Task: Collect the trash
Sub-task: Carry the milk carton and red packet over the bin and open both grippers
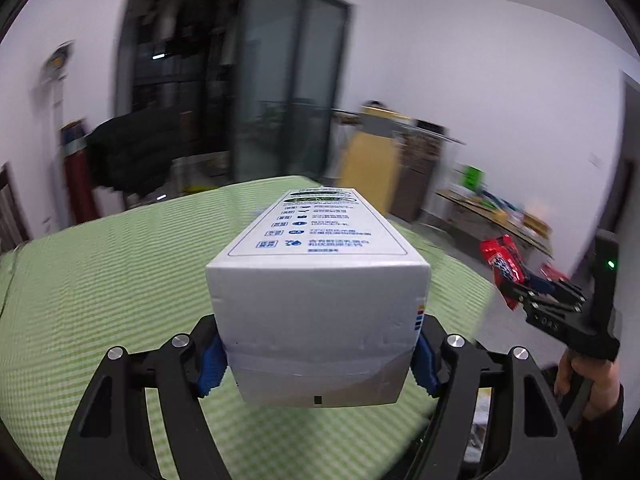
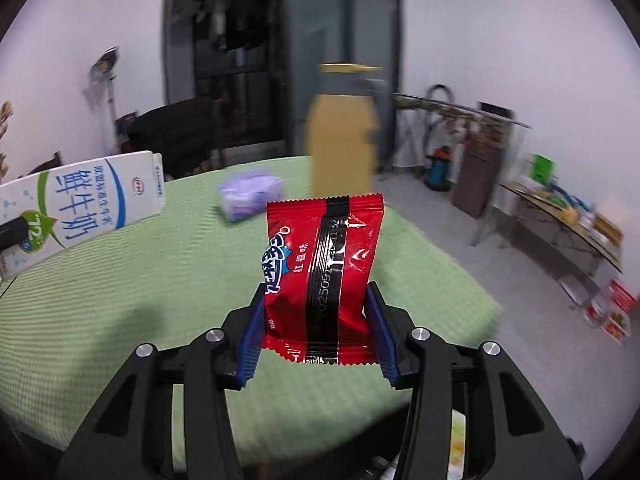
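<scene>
My left gripper (image 1: 318,360) is shut on a white milk carton (image 1: 316,280), held lengthwise above the green checked tablecloth (image 1: 100,300); the carton also shows at the left of the right wrist view (image 2: 80,208). My right gripper (image 2: 316,336) is shut on a red snack packet (image 2: 324,276), held upright above the tablecloth (image 2: 140,280). In the left wrist view the right gripper (image 1: 536,300) and its red packet (image 1: 504,264) appear at the right, off the table's edge.
A yellow juice bottle (image 2: 344,136) stands at the table's far side, also in the left wrist view (image 1: 368,160). A purple crumpled bag (image 2: 250,194) lies on the cloth near it. A cluttered low table (image 2: 568,216) stands at the right wall.
</scene>
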A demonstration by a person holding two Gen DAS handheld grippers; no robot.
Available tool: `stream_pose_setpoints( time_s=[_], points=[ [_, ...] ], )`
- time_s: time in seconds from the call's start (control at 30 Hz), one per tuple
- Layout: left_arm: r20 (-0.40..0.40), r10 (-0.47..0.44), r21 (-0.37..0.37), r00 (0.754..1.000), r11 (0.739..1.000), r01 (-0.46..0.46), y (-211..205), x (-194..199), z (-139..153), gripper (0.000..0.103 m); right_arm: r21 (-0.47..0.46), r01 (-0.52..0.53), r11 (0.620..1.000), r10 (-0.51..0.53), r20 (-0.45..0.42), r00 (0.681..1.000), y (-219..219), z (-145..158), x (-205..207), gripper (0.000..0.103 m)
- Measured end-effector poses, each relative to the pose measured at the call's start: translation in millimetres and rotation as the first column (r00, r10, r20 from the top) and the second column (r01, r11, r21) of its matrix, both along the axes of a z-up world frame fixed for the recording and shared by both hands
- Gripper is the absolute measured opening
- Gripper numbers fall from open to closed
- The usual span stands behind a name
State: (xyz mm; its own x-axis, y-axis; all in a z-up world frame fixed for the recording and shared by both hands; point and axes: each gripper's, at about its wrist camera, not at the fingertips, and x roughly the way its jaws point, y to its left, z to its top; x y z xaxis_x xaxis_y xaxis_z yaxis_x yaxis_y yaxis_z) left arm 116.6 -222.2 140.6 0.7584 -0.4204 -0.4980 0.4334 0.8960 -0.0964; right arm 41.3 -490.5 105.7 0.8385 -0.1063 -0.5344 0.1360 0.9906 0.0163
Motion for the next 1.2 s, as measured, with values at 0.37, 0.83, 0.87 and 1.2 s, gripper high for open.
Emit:
stream_pose_setpoints(
  time_s=[0.37,0.83,0.87,1.2],
  points=[
    [-0.171,-0.435,0.081,0.884,0.888,0.452,-170,-76,-62,0.07,0.088,0.312,0.946,-0.289,-0.209,0.934,-135,-111,-119,0.047],
    [-0.449,-0.453,0.177,0.77,0.8,0.573,-306,-87,-219,0.07,0.156,0.345,0.926,-0.232,-0.485,0.843,-148,-241,-159,0.05],
    [-0.456,-0.441,0.182,0.773,0.804,0.566,-310,-83,-230,0.07,0.146,0.328,0.933,-0.213,-0.511,0.833,-147,-248,-159,0.052],
    [-0.579,-0.438,0.121,0.688,0.788,0.603,-351,-104,-328,0.071,0.105,0.379,0.919,-0.294,-0.457,0.84,-149,-234,-175,0.068]
  ],
)
